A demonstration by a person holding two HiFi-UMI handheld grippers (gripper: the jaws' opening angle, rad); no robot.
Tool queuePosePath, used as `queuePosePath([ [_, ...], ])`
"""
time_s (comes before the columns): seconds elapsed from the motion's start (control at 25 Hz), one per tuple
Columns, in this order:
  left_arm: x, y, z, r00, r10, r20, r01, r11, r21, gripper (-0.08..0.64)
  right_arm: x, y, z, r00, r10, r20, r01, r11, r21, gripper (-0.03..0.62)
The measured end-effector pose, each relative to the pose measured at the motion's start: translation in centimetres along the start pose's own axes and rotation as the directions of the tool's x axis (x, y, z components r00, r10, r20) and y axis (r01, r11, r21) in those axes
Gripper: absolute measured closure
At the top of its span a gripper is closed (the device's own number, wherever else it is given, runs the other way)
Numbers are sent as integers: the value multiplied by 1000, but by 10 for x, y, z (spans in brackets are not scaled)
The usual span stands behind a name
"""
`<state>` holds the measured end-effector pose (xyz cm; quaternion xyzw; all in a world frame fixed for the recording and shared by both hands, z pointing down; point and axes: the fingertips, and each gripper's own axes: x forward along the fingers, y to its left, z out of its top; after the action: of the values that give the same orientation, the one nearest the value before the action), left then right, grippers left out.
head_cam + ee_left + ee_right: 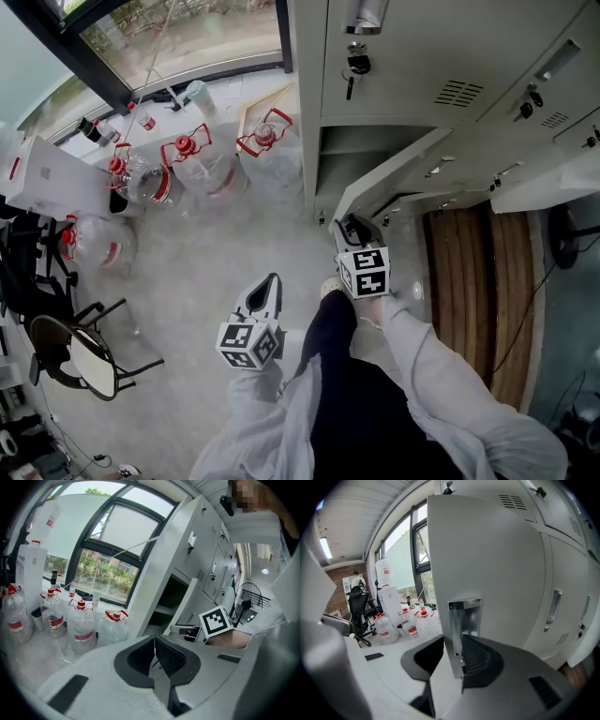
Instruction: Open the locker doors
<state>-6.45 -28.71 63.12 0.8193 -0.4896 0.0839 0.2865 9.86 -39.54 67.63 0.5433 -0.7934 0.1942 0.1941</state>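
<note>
1. Roughly an early stage. Head view: one lower locker door point(389, 173) stands swung partly out from the lockers point(412, 37). The door above it, with the key point(354, 67), looks shut. The right gripper point(352, 232) is at the open door's free edge. The left gripper point(270, 284) is well apart from that door, over the floor.
2. Left gripper view: the left gripper point(154, 651) is clenched, pads together, nothing in it. The open door point(186, 603) is ahead, with the water bottles point(82, 625) left of it.
3. Right gripper view: the right gripper point(453, 644) is released, with its jaws wide and straddling the open door's point(487, 559) edge by the metal handle recess point(465, 618). The pads don't look to be pressing. The neighbour doors point(562, 597) right of it look shut.
4. Judgement: one door is about done and the remaining doors are left to open.
</note>
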Motion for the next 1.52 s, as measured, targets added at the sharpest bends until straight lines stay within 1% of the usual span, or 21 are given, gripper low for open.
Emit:
queuePosePath([
  [0.2,2,-12,0,999,-40,-7,40,999,7,551,-17,-4,-12,1000,26,-15,-27,999,-24,488],
  [0.44,5,-27,-5,995,-92,-37,93,995,37,551,-37,-12,-26,999,32,-27,-32,999,5,483],
  [0.64,3,-40,-11,990,-130,-59,133,990,47,551,-50,-18,-34,998,6,-60,-8,999,-44,483],
  [0.8,-4,-46,-13,986,-147,-75,151,987,51,551,-60,-22,-40,997,-14,-80,10,998,-55,483],
  [1.12,-13,-52,-11,981,-170,-93,176,982,65,551,-77,-32,-50,993,-75,-92,72,997,-29,484],
  [1.28,-13,-55,-9,980,-177,-94,184,980,74,551,-86,-38,-56,991,-89,-95,88,996,-17,485],
  [1.52,-15,-61,-9,978,-184,-100,191,979,71,551,-103,-51,-65,988,-117,-103,115,993,-25,485],
])
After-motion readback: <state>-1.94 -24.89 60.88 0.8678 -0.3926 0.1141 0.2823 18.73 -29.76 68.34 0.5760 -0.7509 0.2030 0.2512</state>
